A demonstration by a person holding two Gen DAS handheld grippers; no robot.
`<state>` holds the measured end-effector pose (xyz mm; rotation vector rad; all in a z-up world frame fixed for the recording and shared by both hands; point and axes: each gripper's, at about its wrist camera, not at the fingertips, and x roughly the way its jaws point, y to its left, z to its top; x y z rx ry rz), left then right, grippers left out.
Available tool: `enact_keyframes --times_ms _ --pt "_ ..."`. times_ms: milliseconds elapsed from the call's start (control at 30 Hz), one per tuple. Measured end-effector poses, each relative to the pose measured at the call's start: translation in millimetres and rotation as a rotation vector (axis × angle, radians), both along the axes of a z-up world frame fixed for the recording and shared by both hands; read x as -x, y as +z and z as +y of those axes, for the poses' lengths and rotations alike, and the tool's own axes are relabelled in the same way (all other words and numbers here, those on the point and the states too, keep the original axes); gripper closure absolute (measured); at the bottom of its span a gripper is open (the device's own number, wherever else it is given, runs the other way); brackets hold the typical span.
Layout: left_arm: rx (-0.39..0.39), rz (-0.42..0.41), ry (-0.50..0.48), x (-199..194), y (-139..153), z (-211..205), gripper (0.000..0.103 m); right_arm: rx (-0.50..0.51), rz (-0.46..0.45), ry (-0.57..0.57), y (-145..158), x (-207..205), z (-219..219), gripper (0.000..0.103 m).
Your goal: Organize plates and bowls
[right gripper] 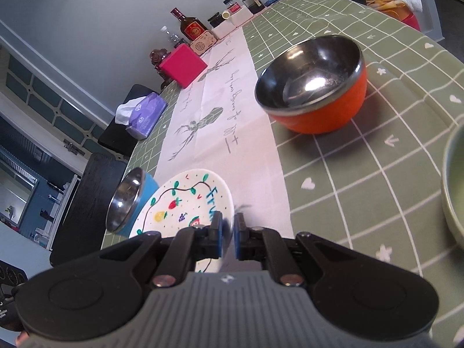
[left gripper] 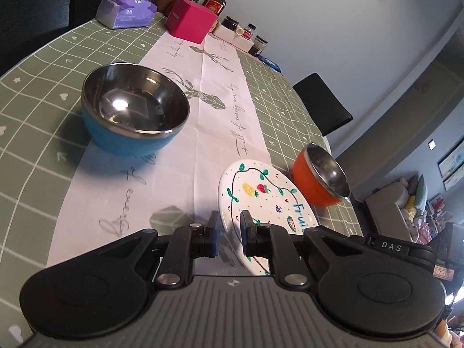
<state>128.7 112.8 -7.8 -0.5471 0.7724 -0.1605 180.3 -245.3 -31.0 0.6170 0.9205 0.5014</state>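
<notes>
plate: white round plate (left gripper: 262, 194), hand-painted with a black vine line and green leaves, a pineapple, a strawberry, grapes, a watermelon slice, small dots, and blue lettering "Fruit"; it tilts, lifted off the surface, held at two opposite rim edges
plate position: over the near end of the white runner (left gripper: 185, 133), between the blue bowl and the orange bowl
left claw: left claw (left gripper: 229, 233) narrow, its blue pads pinching the plate's left rim
right claw: right claw (right gripper: 227, 236) narrow, clamped on the plate's (right gripper: 185, 200) right rim, next to the lettering
blue bowl: blue bowl (left gripper: 134, 107) with a shiny steel inside, upright on the runner's edge, left of the plate and apart from it
orange bowl: orange bowl (right gripper: 313, 87) with a steel inside, upright on the green checked cloth (right gripper: 362, 159), right of the plate, apart from it
green bowl: pale green rim (right gripper: 452, 191) at the right border of the right view, mostly cut off
surface: covered by green cloth with white grid, hearts and flowers; runner printed with grey deer and script
far end: pink box (left gripper: 191, 20), tissue pack (left gripper: 126, 11), bottles (left gripper: 216, 0), small jars (left gripper: 249, 33) along the wall
chairs: dark chairs (left gripper: 322, 104) around the surface
</notes>
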Motion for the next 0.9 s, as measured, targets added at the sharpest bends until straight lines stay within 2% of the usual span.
enact_keyframes --times_ms 400,633,900 --pt "0.003 0.028 -0.051 54 -8 1 0.088 0.003 -0.010 0.029 -2 55 -9 0.098" --pt "-0.023 0.065 -0.055 74 -17 0 0.088 0.045 -0.009 0.071 -7 75 -5 0.097" --pt "-0.061 0.070 -0.045 81 -19 0 0.088 0.120 0.001 0.122 -12 84 5 0.097"
